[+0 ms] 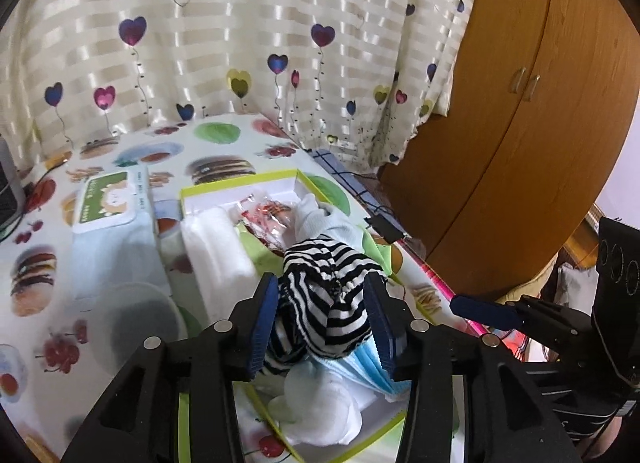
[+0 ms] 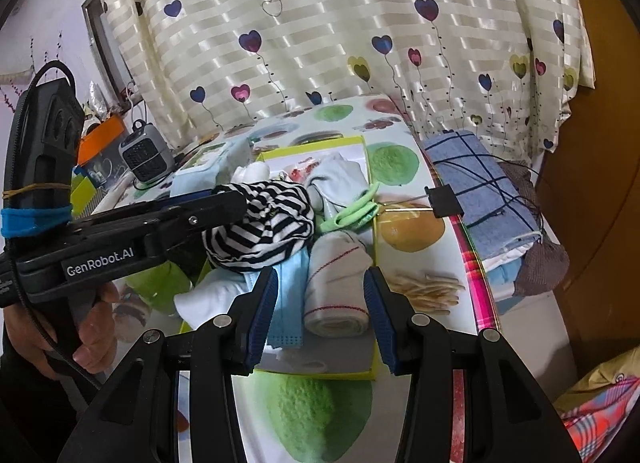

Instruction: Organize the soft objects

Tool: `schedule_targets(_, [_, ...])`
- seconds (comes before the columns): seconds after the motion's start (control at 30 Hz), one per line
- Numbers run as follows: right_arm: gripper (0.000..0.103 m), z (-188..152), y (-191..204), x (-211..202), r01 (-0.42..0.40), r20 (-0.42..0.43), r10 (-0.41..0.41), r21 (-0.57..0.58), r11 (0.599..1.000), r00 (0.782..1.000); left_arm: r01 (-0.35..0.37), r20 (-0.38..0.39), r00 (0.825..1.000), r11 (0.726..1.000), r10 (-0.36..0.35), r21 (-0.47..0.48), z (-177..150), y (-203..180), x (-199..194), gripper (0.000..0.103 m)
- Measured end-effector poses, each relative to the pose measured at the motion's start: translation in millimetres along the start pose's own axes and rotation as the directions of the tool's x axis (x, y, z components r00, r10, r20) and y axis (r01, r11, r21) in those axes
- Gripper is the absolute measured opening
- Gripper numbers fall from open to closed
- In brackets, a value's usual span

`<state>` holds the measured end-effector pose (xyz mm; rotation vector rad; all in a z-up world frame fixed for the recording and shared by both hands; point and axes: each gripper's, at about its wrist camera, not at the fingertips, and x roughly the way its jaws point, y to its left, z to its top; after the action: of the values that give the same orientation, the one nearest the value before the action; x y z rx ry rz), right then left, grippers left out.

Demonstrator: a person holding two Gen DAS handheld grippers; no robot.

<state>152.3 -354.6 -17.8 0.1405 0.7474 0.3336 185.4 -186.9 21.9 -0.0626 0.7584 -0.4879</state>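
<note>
A shallow box with a lime-green rim (image 1: 240, 183) on the fruit-print table holds a pile of soft things. On top lies a black-and-white striped cloth (image 1: 320, 259). My left gripper (image 1: 320, 281) stands open around it, a blue pad on each side, and the cloth rests on the pile. Beneath it are a blue face mask (image 1: 360, 367) and a white sock (image 1: 328, 411). My right gripper (image 2: 320, 275) is open and empty above a rolled white towel with red lines (image 2: 336, 283). The right wrist view shows the striped cloth (image 2: 260, 231) at the left gripper's fingertips (image 2: 232, 199).
A wet-wipes pack (image 1: 108, 203) lies left of the box. A small heater (image 2: 146, 155) stands at the back left. A folded blue checked cloth (image 2: 480, 191) and a black clip (image 2: 444, 201) sit at the table's right edge. A wooden wardrobe (image 1: 520, 103) stands to the right.
</note>
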Motion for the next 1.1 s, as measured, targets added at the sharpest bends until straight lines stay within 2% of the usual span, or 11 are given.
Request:
schedule_targets(0.27, [0.046,-3.1,26.2,-10.7,0.053,-0.008,-0.053,-0.063,0.997,0.999,-0.035,0.032,0.999,0.999,0.035,0.008,-8.5,-2.2,-30.6,0.043])
schedule_targets(0.7, [0.048,-13.1,71.6,-34.8,0.036,0.027,-0.032,-0.127,0.991,0.999,-0.09,0.096,0.991,0.996,0.092,-0.028,-33.9,5.2,-90.9,0.043])
schedule_targets(0.77, [0.054,-14.6,76.8,-36.9,0.037,0.03,-0.033,-0.131,0.991,0.999,-0.1,0.097,0.99,0.994,0.102,-0.033,-39.4,6.8,-97.1,0.043])
schedule_targets(1.1, [0.054,-29.3,103.1,-38.2,0.003,0.001,-0.003,-0.18,0.984,1.0,-0.148,0.093,0.984,0.988,0.152,-0.04,-64.4,13.9,-120.4,0.043])
